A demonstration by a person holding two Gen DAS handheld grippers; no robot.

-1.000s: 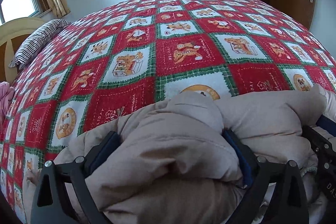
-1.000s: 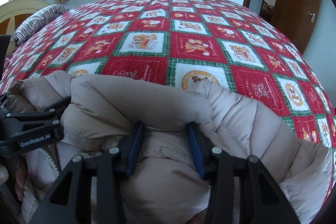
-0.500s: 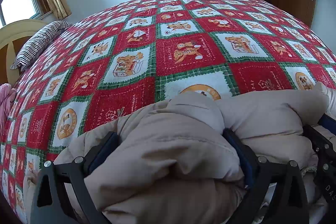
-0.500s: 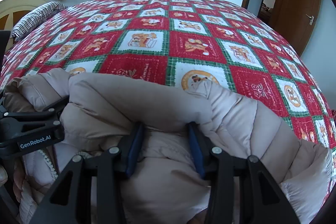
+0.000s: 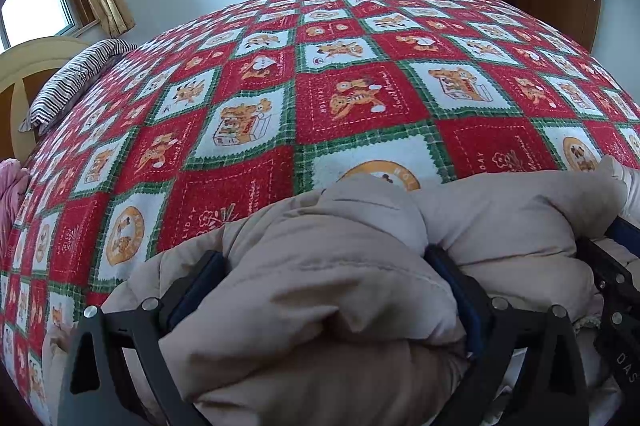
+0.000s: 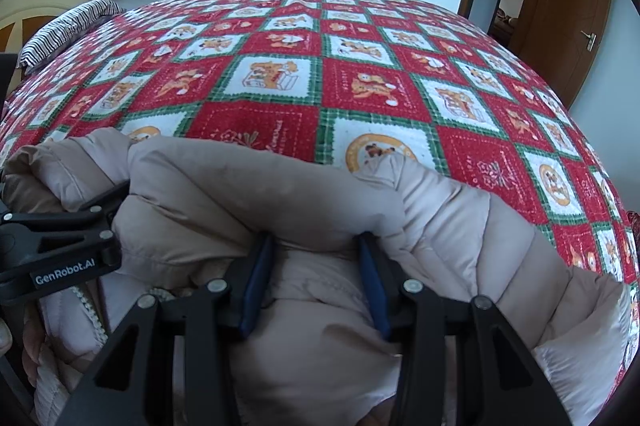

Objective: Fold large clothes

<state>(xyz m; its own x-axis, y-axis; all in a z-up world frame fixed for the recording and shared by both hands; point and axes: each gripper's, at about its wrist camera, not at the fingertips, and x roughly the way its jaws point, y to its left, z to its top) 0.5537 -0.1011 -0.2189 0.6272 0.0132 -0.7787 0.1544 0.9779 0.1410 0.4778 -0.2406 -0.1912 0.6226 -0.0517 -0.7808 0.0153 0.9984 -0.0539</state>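
Note:
A beige puffer jacket (image 5: 344,266) lies bunched at the near edge of the bed. In the left wrist view my left gripper (image 5: 324,270) is shut on a thick roll of it, the blue pads pressed into the padding on both sides. My right gripper (image 5: 616,266) shows at that view's right edge, close beside. In the right wrist view my right gripper (image 6: 316,258) is shut on a narrower fold of the jacket (image 6: 264,194), which drapes over its fingertips. My left gripper (image 6: 60,242) sits at the left, buried in the same fabric. A white zipper edge (image 6: 90,310) peeks out beneath.
The bed carries a red, green and white checkered blanket (image 5: 360,98) that stretches far ahead. A striped pillow (image 5: 76,74) and a cream headboard (image 5: 24,66) are at the far left, with pink cloth (image 5: 10,186) nearby. A brown door (image 6: 568,26) stands at the right.

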